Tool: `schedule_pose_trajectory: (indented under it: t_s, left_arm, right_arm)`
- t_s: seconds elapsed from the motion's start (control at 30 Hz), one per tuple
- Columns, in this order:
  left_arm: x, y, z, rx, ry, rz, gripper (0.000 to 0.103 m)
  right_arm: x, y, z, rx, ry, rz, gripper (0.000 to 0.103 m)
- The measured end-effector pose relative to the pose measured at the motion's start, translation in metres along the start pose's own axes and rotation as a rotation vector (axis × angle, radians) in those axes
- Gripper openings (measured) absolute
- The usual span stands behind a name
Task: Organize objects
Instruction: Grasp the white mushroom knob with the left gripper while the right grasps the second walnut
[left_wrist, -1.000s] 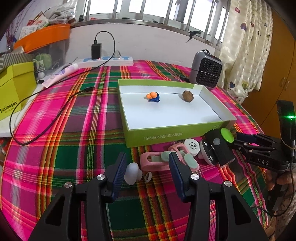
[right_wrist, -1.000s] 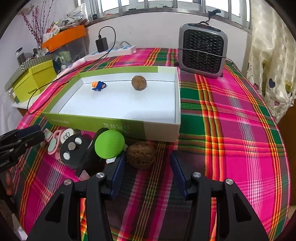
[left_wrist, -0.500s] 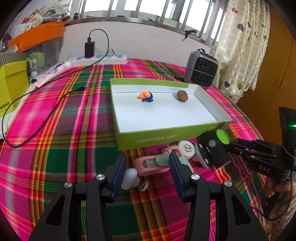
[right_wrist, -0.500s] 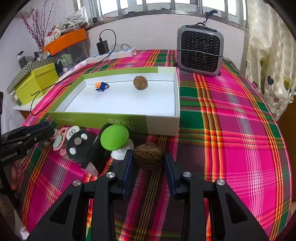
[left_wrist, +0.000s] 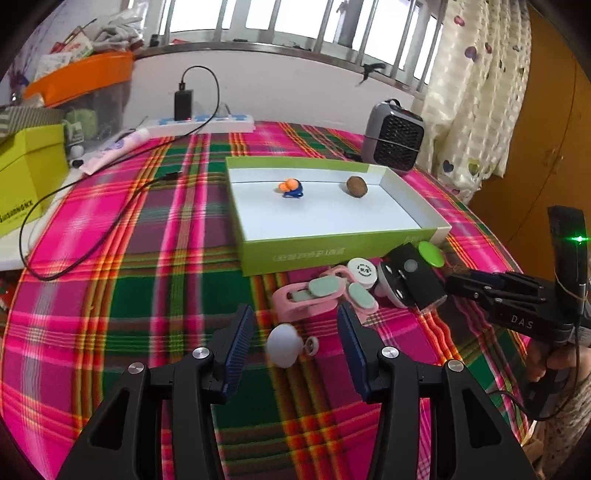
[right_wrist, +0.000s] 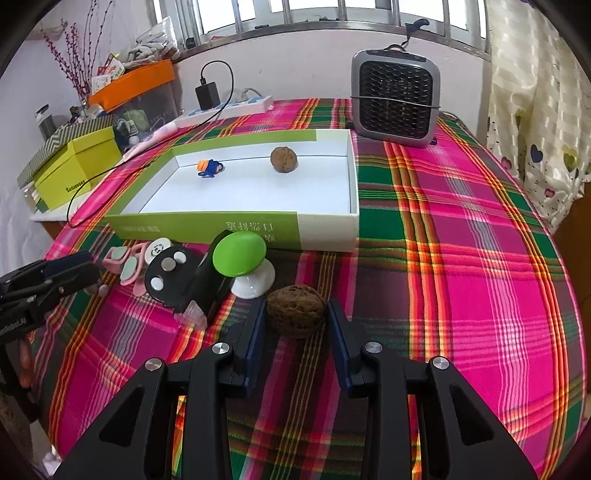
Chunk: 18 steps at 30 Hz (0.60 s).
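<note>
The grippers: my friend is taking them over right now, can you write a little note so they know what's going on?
Right gripper: shut on the walnut, low over the tablecloth in front of the box.
Left gripper: open, straddling the small white ball without pinching it.
Done: a second walnut and a blue-and-orange toy already lie in the box.
Left: lift the held walnut into the box, then the white ball, the pink clips, the white round disc, the black holder and the green-topped piece.
</note>
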<state>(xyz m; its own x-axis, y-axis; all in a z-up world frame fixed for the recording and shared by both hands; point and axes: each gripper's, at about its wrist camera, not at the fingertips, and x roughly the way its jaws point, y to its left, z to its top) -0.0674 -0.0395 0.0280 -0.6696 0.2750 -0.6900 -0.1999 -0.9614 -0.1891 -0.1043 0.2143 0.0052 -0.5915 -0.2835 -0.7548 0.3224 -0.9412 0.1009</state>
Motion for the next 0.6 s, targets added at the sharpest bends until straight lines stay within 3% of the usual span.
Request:
schedule_pose_trajectory:
  t_s: [0.3,0.6]
  left_arm:
    - [0.012,0.004,-0.009,-0.02,0.054,0.017,0.045]
    - [0.017,0.004,-0.006,-0.056,0.057,0.039,0.044]
  right_arm:
    - [-0.008,-0.001,-0.008,0.012,-0.012,0.006,0.034]
    - [-0.009,0.001,-0.012,0.012,-0.011,0.015,0.034]
